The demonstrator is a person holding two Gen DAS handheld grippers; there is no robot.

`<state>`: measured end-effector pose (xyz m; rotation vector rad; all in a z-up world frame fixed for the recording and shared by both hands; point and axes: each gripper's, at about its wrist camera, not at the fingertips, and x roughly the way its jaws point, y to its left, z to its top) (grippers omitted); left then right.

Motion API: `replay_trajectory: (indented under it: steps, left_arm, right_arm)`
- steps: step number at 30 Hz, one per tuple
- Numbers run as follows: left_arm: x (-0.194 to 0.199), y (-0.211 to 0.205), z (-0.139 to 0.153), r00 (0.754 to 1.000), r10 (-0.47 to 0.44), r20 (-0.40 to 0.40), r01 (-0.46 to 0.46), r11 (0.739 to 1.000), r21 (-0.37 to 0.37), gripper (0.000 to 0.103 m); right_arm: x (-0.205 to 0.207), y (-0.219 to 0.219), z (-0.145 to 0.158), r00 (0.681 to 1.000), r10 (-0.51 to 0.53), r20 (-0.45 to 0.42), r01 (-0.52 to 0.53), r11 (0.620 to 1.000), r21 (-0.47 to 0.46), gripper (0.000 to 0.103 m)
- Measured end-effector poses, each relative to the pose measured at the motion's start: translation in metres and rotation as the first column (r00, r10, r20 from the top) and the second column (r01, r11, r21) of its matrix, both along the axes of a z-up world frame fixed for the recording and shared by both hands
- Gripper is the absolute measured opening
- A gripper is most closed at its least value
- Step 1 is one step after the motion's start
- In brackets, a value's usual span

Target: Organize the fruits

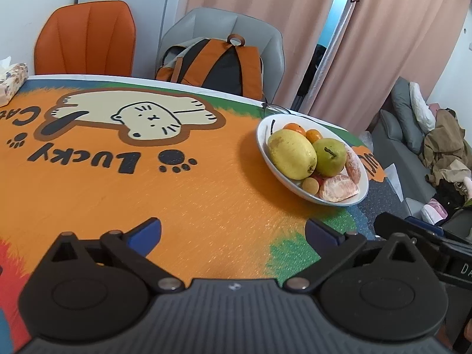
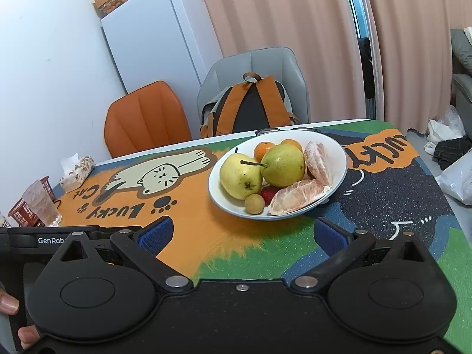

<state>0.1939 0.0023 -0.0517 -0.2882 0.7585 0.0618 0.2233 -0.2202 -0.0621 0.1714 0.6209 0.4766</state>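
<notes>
The left tongs hang over the surface, their blue-padded fingers spread wide with nothing between them, only the orange and green mat with its cat drawing and the words "Lucky Cat". Well ahead and to the right sits a white bowl near the surface's far edge, holding a yellow pear touching a green pear, two small oranges behind them, peeled citrus segments at the front and right, and a small round tan fruit. Part of the right tongs shows at the right edge. Beyond the surface stand an orange chair and a grey chair carrying a backpack; a tissue box sits far left.
</notes>
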Motion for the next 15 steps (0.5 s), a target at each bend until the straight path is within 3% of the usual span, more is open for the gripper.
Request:
replay_trajectory:
  steps: [15]
  left_arm:
    - [-0.05,0.014,0.006,0.995,0.055,0.082,-0.056,0.998,0.011,0.103]
  right_arm:
    - [-0.037,0.015,0.009,0.999,0.024,0.049,-0.022,0.999,-0.03,0.103]
